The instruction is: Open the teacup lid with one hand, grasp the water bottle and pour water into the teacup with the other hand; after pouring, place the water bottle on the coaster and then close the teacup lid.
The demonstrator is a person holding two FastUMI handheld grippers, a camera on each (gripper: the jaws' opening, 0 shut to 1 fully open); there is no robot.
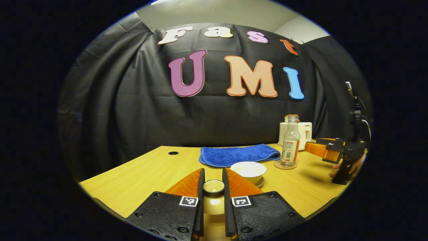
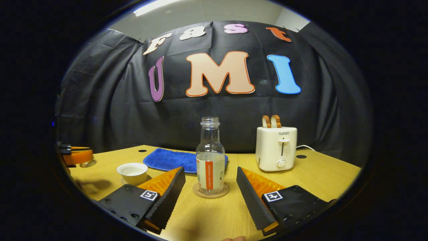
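Dim booth, ceiling strip light overhead; fisheye edges bend, perhaps slightly soft.

The wooden surface carries a folded blue cloth at the back, a white toaster, an uncovered teacup on its saucer, and a coaster under the water bottle.

Both views sit low over the table, facing the wall — sharing bottle and teacup.

The uncapped clear water bottle, partly filled, is standing upright on the round cork coaster. The white teacup is sitting open, its lid hanging pinched between orange fingers.
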